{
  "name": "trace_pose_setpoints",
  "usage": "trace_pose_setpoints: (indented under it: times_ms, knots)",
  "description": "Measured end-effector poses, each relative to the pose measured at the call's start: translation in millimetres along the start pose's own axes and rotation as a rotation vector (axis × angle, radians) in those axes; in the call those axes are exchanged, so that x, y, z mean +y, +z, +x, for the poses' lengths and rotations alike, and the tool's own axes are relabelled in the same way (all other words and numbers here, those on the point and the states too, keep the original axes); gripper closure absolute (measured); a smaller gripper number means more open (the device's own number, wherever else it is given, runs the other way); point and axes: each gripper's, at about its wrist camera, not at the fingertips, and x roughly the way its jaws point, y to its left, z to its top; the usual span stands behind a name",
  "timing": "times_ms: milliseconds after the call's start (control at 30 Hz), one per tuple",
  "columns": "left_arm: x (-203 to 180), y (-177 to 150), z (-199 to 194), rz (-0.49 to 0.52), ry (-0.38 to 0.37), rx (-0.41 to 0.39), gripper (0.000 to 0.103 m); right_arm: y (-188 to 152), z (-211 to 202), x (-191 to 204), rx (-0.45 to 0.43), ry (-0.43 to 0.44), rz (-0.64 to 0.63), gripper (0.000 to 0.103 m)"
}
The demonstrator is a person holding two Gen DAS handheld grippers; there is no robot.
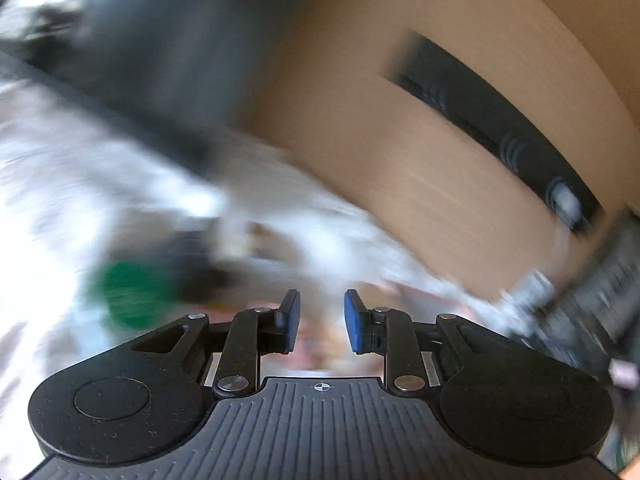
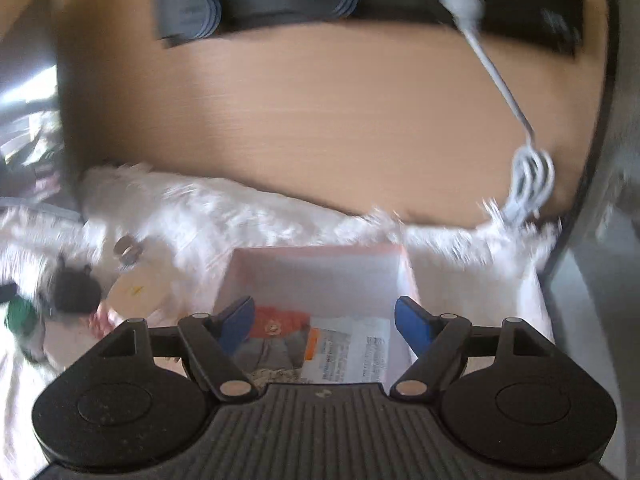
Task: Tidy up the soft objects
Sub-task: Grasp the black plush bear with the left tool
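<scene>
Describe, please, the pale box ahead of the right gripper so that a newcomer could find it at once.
Start at the wooden panel and drop to the white fluffy blanket below it. The pale box sits open on that blanket; alone among its neighbours, it holds an orange item and a printed packet.

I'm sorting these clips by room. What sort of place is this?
Probably a bedroom or living room at home, though blur limits certainty. A fluffy white fur blanket lies against a tan wooden panel, a white coiled charging cable hangs from a black power strip, and a pale pink open box holds small items.
</scene>
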Motion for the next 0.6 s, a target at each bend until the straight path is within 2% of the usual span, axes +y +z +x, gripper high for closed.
trace_pose_setpoints:
  times_ms: [100,167,233,367,467,533,600]
  knots:
    - [53,-5,-22,-0.137,0.092,-0.001,0.076,-26,-13,36,-0.081,0.061,-0.095,0.025]
    - [74,-14,-27,-0.195,0.124,0.045,0.077,-38,-13,62,-0.054,0.159,-0.157,0.025]
    - [83,-25,-28,-0.212,0.121,0.094,0.076,-49,-7,89,0.003,0.257,-0.226,0.025]
    - [76,-41,-11,-0.18,0.074,0.196,0.076,-69,5,131,0.074,0.306,-0.287,0.025]
    - [68,-50,-1,-0.151,0.062,0.214,0.076,-81,3,143,0.102,0.322,-0.308,0.025]
    - [53,-36,2,-0.073,0.006,0.192,0.076,-88,-5,145,0.095,0.312,-0.347,0.025]
    - [37,-9,3,0.04,-0.034,0.173,0.076,-90,-10,142,0.095,0.303,-0.369,0.025]
